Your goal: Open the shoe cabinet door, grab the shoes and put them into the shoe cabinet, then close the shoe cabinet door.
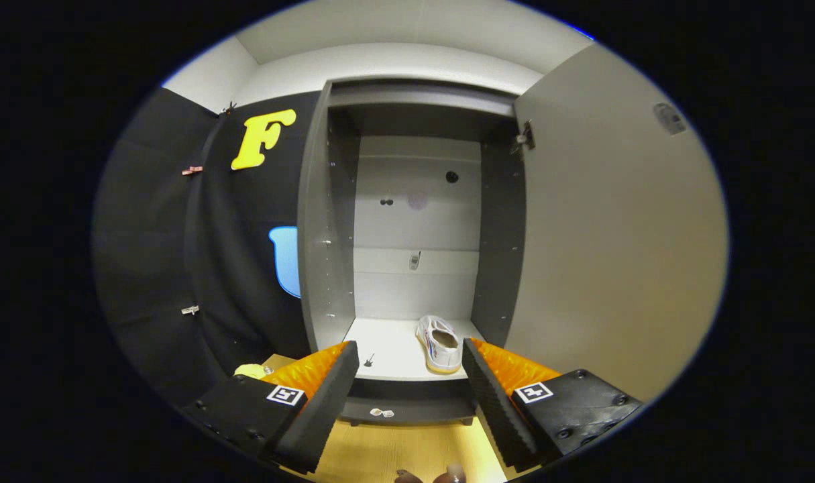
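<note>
Pale wood-grain floor [387,456] meets the open grey shoe cabinet [323,221]; its flat matte door [615,235] stands swung right. One white canvas shoe [439,343] rests on the smooth bottom shelf [390,352]. Gripper [410,359] released, ridged fingers [494,402] spread, grasping nothing.

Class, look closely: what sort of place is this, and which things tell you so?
Probably a staged booth, not a home: black cloth wall beside an open shoe cabinet, a white shoe on its bottom shelf, door swung wide. The open claw holds nothing.
</note>
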A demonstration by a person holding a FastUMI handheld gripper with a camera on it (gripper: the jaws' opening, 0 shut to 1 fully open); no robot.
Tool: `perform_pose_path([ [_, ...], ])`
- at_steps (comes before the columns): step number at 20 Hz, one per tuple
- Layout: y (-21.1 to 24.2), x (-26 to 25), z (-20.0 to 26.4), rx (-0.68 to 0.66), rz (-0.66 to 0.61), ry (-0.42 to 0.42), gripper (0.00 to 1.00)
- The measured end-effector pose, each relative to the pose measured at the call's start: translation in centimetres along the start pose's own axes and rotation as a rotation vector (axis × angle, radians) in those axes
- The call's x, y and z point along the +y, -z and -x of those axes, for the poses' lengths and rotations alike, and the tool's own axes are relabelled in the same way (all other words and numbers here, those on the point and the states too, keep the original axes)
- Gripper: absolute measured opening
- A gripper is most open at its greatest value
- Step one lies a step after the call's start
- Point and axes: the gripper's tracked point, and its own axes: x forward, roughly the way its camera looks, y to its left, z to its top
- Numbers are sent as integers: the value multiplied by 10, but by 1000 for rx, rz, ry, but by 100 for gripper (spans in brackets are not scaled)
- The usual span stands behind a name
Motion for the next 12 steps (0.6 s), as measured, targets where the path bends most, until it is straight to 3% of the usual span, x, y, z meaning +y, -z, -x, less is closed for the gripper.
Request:
perform_pose_path([
  [7,-19,-90,125,-70,-10,232,98],
  [12,-21,-174,181,-104,-5,374,98],
])
